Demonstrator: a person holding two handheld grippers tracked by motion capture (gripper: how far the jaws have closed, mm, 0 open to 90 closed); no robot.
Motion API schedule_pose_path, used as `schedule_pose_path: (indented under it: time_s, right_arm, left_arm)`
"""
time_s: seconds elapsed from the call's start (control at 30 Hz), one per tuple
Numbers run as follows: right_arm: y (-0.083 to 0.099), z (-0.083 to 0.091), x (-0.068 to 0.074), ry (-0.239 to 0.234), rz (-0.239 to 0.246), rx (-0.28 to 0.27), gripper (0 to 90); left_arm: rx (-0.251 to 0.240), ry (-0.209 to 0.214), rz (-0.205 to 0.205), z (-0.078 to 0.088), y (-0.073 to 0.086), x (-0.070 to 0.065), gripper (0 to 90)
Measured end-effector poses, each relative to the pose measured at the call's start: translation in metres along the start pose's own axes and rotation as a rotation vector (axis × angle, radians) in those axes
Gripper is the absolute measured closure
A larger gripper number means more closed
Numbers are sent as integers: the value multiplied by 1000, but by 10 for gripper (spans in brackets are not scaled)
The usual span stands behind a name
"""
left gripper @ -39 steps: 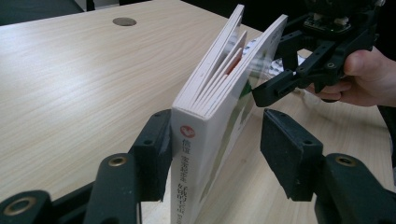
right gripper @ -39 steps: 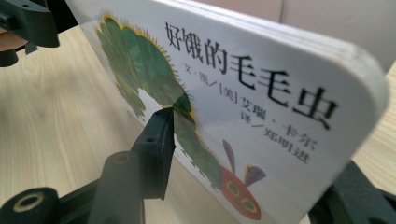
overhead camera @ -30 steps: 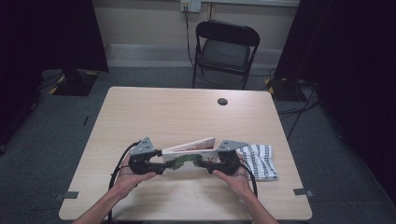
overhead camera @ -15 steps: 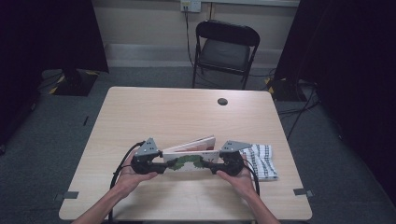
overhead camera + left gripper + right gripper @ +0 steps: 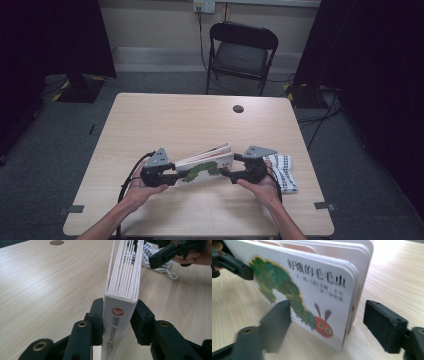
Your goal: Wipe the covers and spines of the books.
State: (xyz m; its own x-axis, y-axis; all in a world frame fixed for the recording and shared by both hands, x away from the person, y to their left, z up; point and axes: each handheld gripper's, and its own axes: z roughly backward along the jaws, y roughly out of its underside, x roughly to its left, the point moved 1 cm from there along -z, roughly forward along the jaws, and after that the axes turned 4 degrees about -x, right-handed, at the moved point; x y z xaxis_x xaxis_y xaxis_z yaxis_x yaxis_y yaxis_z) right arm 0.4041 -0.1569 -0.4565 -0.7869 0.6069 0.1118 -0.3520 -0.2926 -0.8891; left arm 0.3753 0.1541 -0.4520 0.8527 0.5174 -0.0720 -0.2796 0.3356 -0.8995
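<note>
A white board book (image 5: 207, 167) with a green caterpillar on its cover stands on its long edge near the table's front, tilted, with its pages fanned a little. My left gripper (image 5: 176, 178) holds its spine (image 5: 120, 315). Both pads of that gripper (image 5: 119, 305) press on the spine, and its jaws have just been closing. My right gripper (image 5: 229, 175) is at the book's open edge (image 5: 312, 285). Its jaws (image 5: 327, 312) have just been opening and stand wide, the book between them, one jaw well clear of the pages.
A black-and-white patterned cloth (image 5: 282, 170) lies on the table (image 5: 175, 125) just right of my right hand. A dark round hole (image 5: 238, 108) sits near the far edge. A black folding chair (image 5: 242, 50) stands beyond the table.
The right gripper's jaws have spread apart off the book's open edge. The left jaws have drawn in on the spine. Both hands stay about where they were.
</note>
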Motion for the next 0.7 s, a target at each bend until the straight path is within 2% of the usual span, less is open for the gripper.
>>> schedule_pose_path:
  time_s: [0.1,0.17,0.27,0.37,0.47,0.7]
  right_arm:
    - [-3,-8,-5,-21,-3,-14,191]
    - [-4,-13,-8,-24,-3,5,172]
    - [-5,-20,-12,-45,-27,1,151]
    - [-8,-24,-12,-67,-20,-8,144]
    - [-8,-29,-8,-53,-4,-8,137]
    - [-8,-25,0,-8,41,-2,243]
  left_arm:
    - [0,10,-9,0,0,0,669]
    - [1,14,-10,0,0,0,675]
    - [-1,23,-9,0,0,-1,692]
    - [5,32,-19,1,0,-2,711]
    - [9,33,-23,2,0,-2,727]
    - [5,25,0,4,1,0,731]
